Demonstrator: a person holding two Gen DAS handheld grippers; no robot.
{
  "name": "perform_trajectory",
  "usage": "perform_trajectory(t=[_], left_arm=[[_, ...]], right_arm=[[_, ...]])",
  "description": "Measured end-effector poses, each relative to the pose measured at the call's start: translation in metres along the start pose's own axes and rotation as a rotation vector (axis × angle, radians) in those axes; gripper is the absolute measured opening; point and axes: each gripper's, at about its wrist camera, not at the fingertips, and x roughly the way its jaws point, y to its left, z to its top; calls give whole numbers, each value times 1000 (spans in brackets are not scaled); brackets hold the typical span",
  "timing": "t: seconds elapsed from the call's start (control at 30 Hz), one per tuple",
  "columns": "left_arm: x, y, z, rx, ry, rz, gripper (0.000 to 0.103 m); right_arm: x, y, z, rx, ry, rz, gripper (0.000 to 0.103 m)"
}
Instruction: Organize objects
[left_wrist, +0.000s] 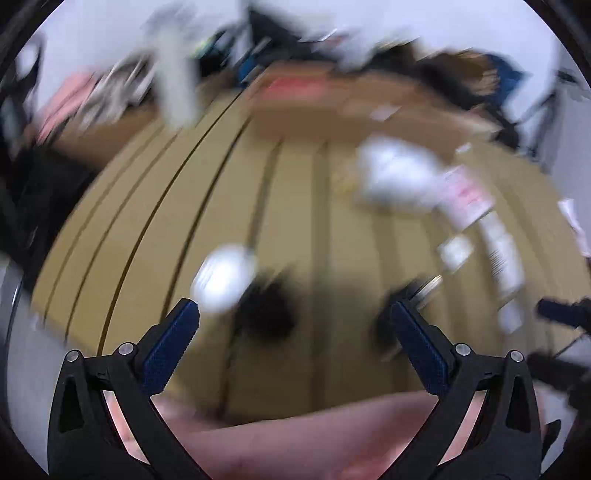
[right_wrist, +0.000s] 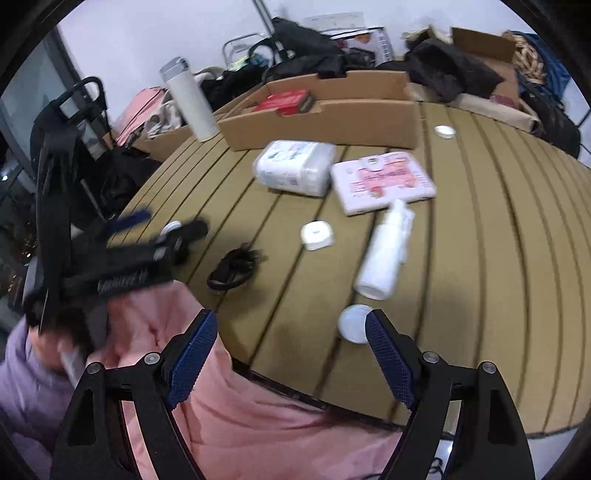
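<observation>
Beyond your right gripper, jaws apart and empty, the cardboard tray holds a red box. Nearer, the white spray bottle lies just ahead, its long axis pointing away. Your left gripper, also apart, nears the black coiled cable.

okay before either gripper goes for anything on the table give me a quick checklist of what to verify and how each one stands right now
1. Right gripper open and empty: ok, jaws wide, nothing between them.
2. Left gripper open and empty: ok, jaws wide.
3. Cardboard box has free space: ok, only a red item shows inside.
4. White spray bottle reachable: ok, lying on its side, nothing on top of it.
5. Left wrist view sharp enough to aim: not ok, heavily blurred.
6. Small white round lid clear of the right gripper's fingers: cannot tell, one fingertip overlaps it.
</observation>
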Motion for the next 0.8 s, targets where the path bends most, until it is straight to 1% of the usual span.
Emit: perform_trajectory(t=[0.03,0.07,0.13,0.2,0.23,0.27,0.3,0.33,0.4,0.43,0.5,0.53,0.6,0.63,0.67,0.7,0.73,0.8], left_arm=[[7,10,-5,-38,56,9,102],[12,23,-8,-89,99,-16,102],[12,30,-6,-118,107,-51,102],[16,27,-5,-99,122,-70,102],[17,26,-3,-91,120,-63,102],[17,23,0,-85,109,-54,99],[18,22,3,-80,99,-43,97],[20,22,7,-78,91,-50,95],[23,22,9,-83,85,-79,87],[23,23,11,-90,77,-76,83],[27,22,12,-96,64,-75,78],[26,21,12,-99,57,-74,73],[25,19,13,-88,37,-41,38],[25,18,13,-80,29,-29,33],[25,17,12,-72,26,-33,33],[24,16,11,-66,22,-44,32],[23,15,10,-64,19,-53,31],[20,14,7,-59,18,-76,30]], right_arm=[[6,5,1,-12,6,17,85],[13,9,3,-23,12,30,85],[29,20,7,-51,30,35,85],[43,29,10,-64,40,45,85],[48,32,12,-66,35,52,85],[54,35,15,-71,28,57,85],[58,37,16,-77,24,50,85],[62,39,19,-83,15,23,85],[69,38,22,-94,8,6,85],[72,39,24,-99,8,9,85],[81,41,24,-121,23,26,76],[85,44,24,-138,28,22,75],[87,53,21,-201,10,-12,72],[88,56,21,-222,6,-34,70],[89,59,20,-245,2,-64,63],[89,61,19,-266,-1,-82,62],[89,61,19,-266,0,-82,61],[87,58,17,-265,-4,-85,56]])
